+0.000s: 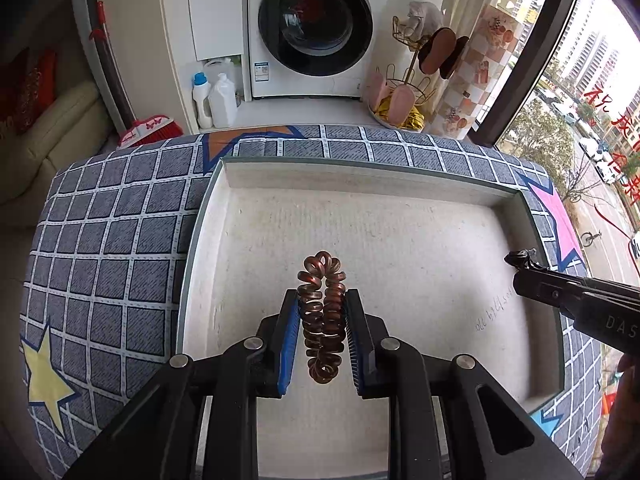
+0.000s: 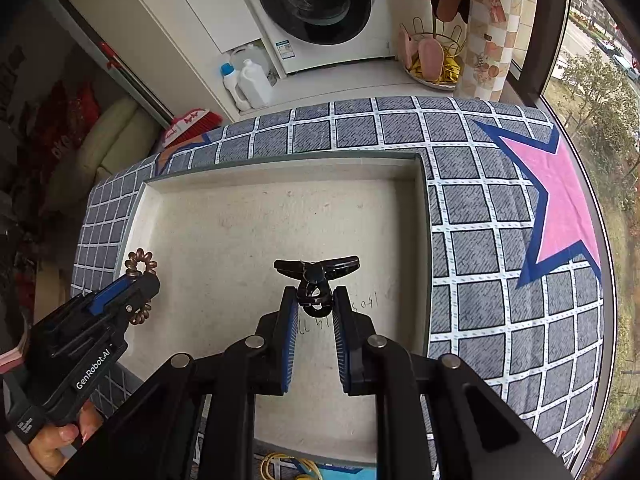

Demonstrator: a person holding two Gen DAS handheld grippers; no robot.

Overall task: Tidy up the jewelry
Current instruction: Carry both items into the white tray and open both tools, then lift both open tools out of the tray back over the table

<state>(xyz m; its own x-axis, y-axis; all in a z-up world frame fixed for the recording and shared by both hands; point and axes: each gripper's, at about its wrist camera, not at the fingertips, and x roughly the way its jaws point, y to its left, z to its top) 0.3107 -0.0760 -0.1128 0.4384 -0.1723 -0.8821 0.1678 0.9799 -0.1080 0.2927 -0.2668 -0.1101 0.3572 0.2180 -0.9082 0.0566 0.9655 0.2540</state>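
Observation:
My left gripper [image 1: 322, 298] is shut on a brown spiral hair tie [image 1: 322, 316], squeezed flat between the blue pads and held above the white tray [image 1: 360, 184]. In the right wrist view the left gripper [image 2: 138, 280] holds the hair tie [image 2: 140, 262] over the tray's left edge. My right gripper [image 2: 316, 294] is shut on a black hair clip [image 2: 316, 270], held above the tray [image 2: 280, 172] floor. The right gripper with the clip [image 1: 524, 260] also shows at the right in the left wrist view.
The tray lies on a table with a grey checked cloth [image 1: 120, 240] with star patterns. Beyond it stand a washing machine [image 1: 316, 28], detergent bottles [image 1: 214, 100], a slipper rack [image 1: 416, 80] and a window at the right. Yellow cable [image 2: 288, 466] lies below the near edge.

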